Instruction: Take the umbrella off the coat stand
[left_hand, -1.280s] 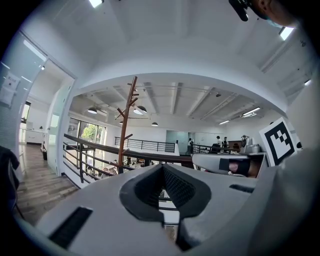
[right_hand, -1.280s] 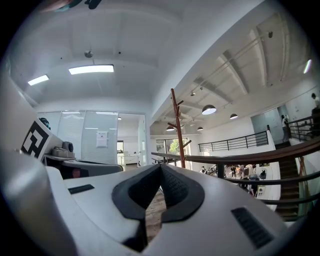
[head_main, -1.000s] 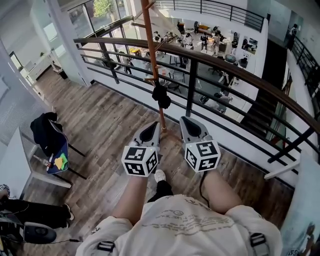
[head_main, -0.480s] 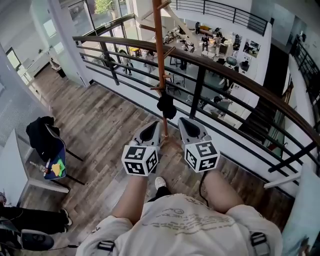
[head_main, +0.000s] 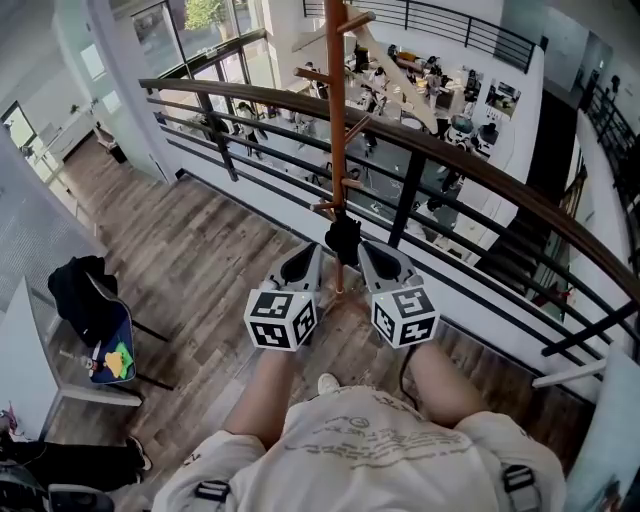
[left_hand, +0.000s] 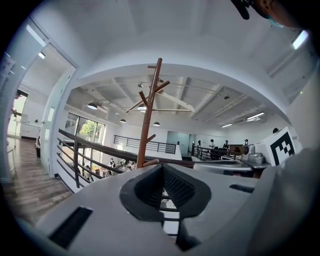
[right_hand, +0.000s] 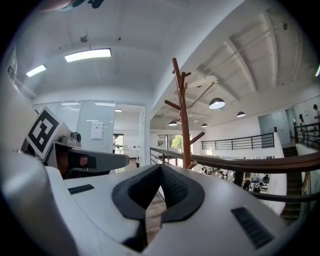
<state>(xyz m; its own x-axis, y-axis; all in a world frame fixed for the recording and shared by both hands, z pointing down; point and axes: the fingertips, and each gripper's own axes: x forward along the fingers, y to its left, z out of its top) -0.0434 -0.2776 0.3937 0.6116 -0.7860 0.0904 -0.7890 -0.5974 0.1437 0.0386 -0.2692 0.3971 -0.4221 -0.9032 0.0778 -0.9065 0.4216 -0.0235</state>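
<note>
**A:** Which step is this reckoned to be? The small black folded umbrella (head_main: 343, 240) is seen hanging off a low peg of the brown wooden coat stand (head_main: 337, 150), bunched right against the pole, so nothing's been lifted off.

**B:** It'd be called the approach, pretty much. In the head view the left gripper (head_main: 303, 262) and the right gripper (head_main: 380, 258) are held side by side and level. The umbrella is at 12 o'clock of the gap between them, near the tips but not touched as far as can be told. Both claws are clenched with nothing in them. In each gripper view the dark pads are seen pressed together, and only the stand's pole and upper pegs show past them. The umbrella itself can't be made out in those two views, and it's probably hidden low behind the jaws.

**A:** So what's called for next?

**B:** One claw would have to be opened first, since a closed one can't be put around anything. Then it'd need to be brought onto the bundle, closed, and the thing lifted up and off, since the pegs look angled upward. The dark metal railing with its wooden top rail (head_main: 470, 150) is right behind the stand from 10 to 3 o'clock, so room for overshooting is limited. The chair with a black jacket draped on it (head_main: 90, 290) is at 9 o'clock on the wood-plank floor (head_main: 200, 240), well apart, and shouldn't matter.
</note>
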